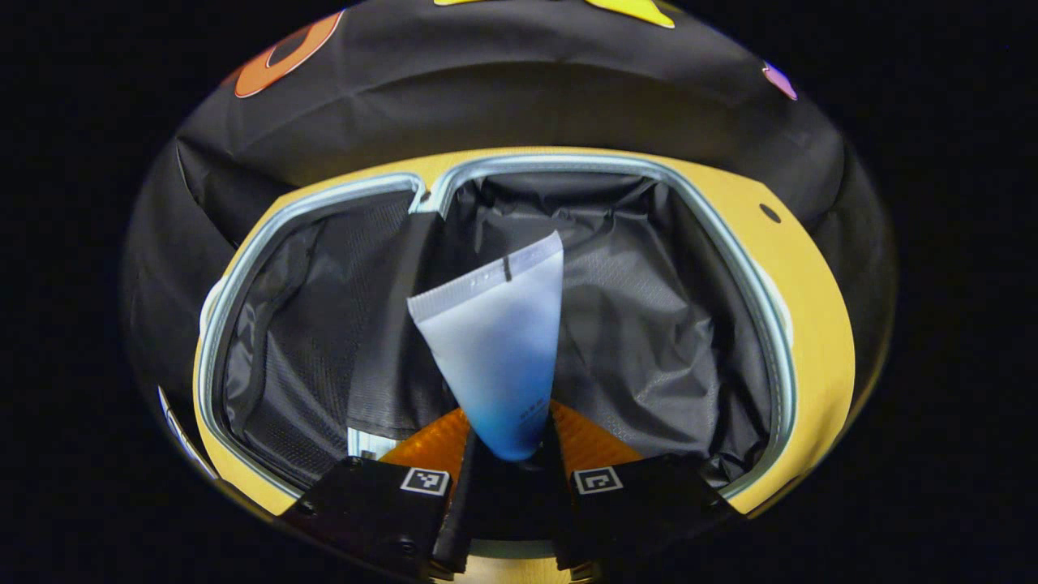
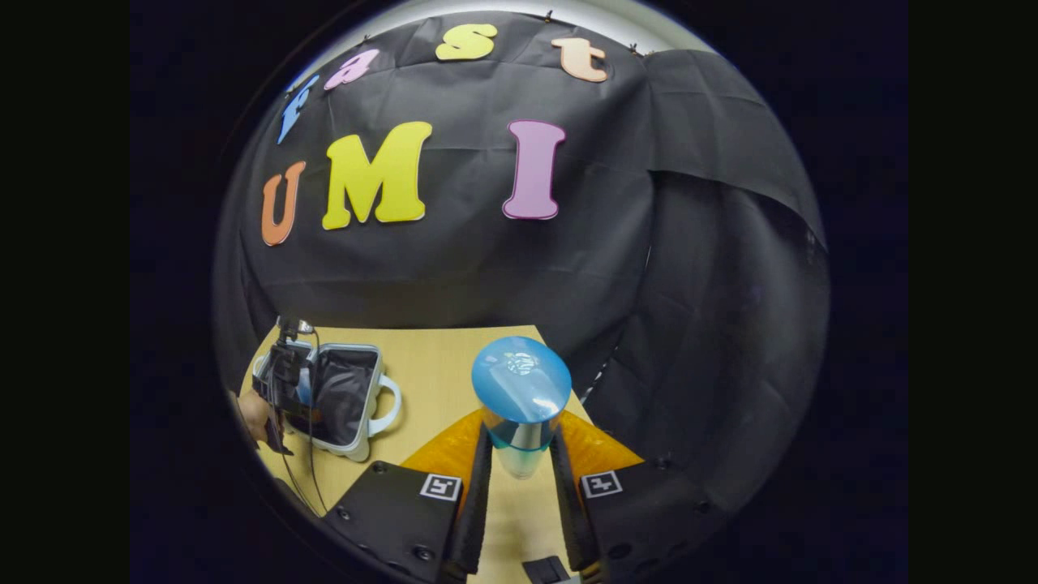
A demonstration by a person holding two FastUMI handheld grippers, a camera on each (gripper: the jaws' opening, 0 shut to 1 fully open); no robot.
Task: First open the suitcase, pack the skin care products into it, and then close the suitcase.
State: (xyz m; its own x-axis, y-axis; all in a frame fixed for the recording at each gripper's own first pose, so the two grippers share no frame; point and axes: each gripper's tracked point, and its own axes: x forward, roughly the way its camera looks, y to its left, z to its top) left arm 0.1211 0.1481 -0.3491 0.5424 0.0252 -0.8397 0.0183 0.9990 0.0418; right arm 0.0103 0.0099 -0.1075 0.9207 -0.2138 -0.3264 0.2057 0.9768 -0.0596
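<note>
In the left gripper view, your left claw (image 1: 509, 454) is pinching the narrow lower end of a soft plastic tube that fades from deep blue at the bottom to frosted white at its flat crimped top (image 1: 499, 349); both fingers press against it, one on each side; the tube stands up and away from the claw, its crimped edge tilted, higher on the right; it hangs over the open small pale blue hard-shell suitcase (image 1: 758, 292), above the right-hand half; just past the tube, that half is lined with crinkled black fabric (image 1: 641, 324); the other half, on the left, carries a black mesh panel (image 1: 300, 324); the two halves meet at a hinge line at the far rim, and the case lies flat on the yellow wooden bench (image 1: 819, 324).

In the right gripper view, your right claw (image 2: 519, 462) is pinching a clear bottle with a wide round blue cap (image 2: 521, 381); the fingers squeeze the clear body below the cap, and the cap faces the camera; beyond it, the bench (image 2: 438, 365) runs toward the black cloth wall; farther off to the left, the open suitcase (image 2: 357, 405) lies with its curved handle toward the bottle; your left claw (image 2: 284, 381) is just above its near half, with a hand (image 2: 255, 418) behind it.
</note>
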